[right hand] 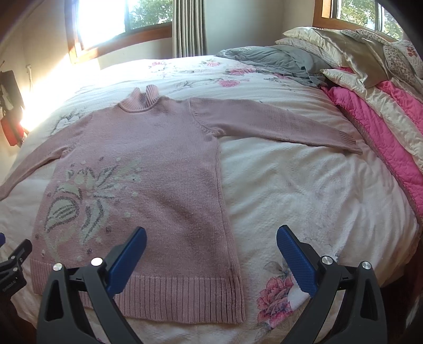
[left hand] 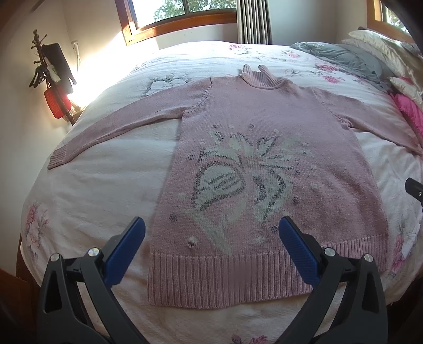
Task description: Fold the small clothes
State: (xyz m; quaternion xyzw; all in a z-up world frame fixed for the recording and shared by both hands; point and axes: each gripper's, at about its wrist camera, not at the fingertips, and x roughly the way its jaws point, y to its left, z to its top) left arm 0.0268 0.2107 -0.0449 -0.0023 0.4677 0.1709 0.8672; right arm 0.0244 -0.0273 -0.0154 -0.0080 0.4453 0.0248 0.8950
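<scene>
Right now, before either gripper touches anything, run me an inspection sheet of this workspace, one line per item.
Surface: bed with a white floral cover, lit by sun at the far left.
Job's things: one pink sweater, laid flat, front up, both sleeves spread out, hem nearest the grippers, collar at the far end.
Clutter: grey blanket, pillows and a pink quilt piled at the right side, apart from the sweater.
Grippers: left gripper over the hem, jaws open, empty; right gripper over the sweater's right lower corner, jaws open, empty.
Cables: nothing seen.
Surroundings: windows, curtain, a coat stand at the left wall.
</scene>
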